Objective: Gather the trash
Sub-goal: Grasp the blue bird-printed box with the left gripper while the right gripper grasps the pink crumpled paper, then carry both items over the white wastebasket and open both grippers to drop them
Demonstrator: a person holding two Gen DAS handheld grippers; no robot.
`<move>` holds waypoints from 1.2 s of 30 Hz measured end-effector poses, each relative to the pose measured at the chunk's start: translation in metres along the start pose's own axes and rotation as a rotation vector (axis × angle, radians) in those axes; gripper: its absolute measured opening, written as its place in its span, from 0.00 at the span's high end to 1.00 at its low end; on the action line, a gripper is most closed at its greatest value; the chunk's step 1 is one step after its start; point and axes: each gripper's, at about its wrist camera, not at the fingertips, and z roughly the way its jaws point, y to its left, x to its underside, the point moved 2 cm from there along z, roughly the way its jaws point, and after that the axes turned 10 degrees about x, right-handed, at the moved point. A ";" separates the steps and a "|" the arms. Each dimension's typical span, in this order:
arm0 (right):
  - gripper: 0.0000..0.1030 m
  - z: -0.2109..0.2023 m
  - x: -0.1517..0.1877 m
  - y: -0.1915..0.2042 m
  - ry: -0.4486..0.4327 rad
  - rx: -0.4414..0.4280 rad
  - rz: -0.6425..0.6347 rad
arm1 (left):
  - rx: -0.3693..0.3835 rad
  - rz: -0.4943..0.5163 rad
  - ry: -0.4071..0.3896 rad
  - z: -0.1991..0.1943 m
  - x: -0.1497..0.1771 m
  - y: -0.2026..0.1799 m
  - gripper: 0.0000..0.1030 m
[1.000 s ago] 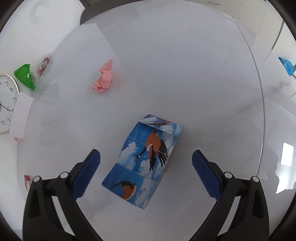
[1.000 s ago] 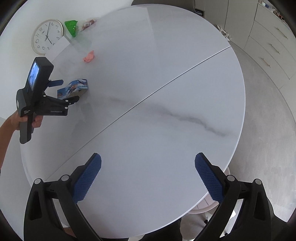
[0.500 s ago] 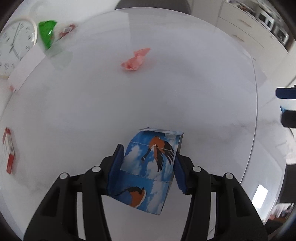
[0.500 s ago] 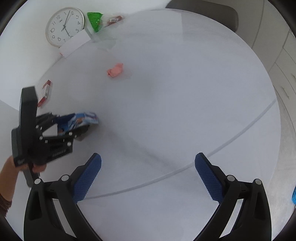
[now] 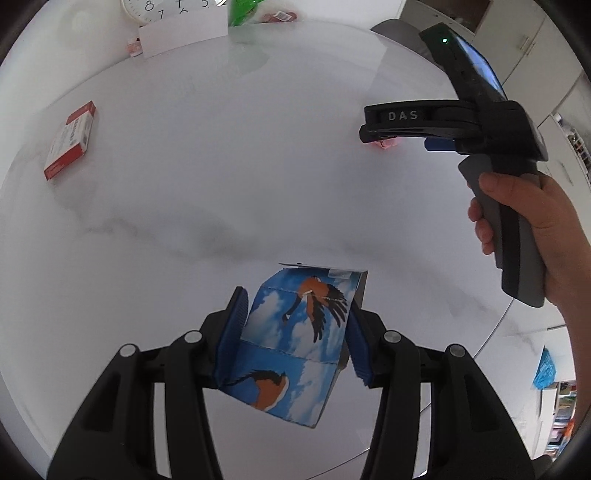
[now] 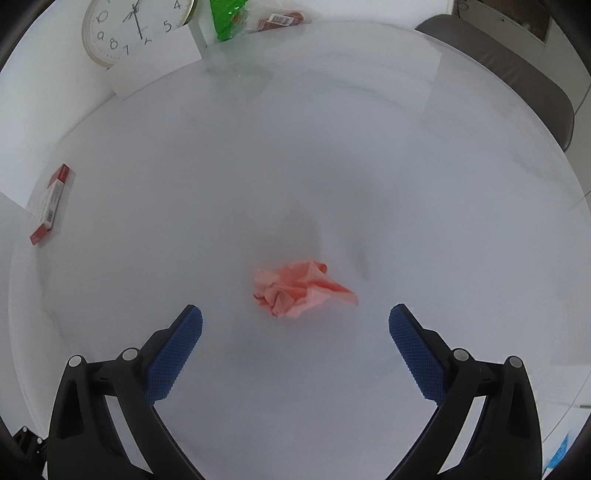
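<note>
**Gripping the bird box, hovering over the pink wad**

Your left gripper (image 5: 295, 332) is clamped on the blue bird-print box (image 5: 299, 336), a blue pad pressed flat against each side, the box tilted above the white round table (image 5: 221, 166). Your right gripper (image 6: 295, 339) has its jaws spread wide, with the crumpled pink paper (image 6: 299, 284) lying on the table just ahead of the gap, touching neither pad. A red-and-white carton (image 6: 51, 203) lies near the table's left edge. At the far rim sit a green wrapper (image 6: 225, 18) and a red-labelled packet (image 6: 277, 18), beside a wall clock (image 6: 129, 26).
</note>
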 end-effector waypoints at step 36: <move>0.55 -0.177 0.221 -0.107 -0.092 -0.055 0.181 | 0.058 0.211 -0.030 -0.065 0.087 -0.136 0.52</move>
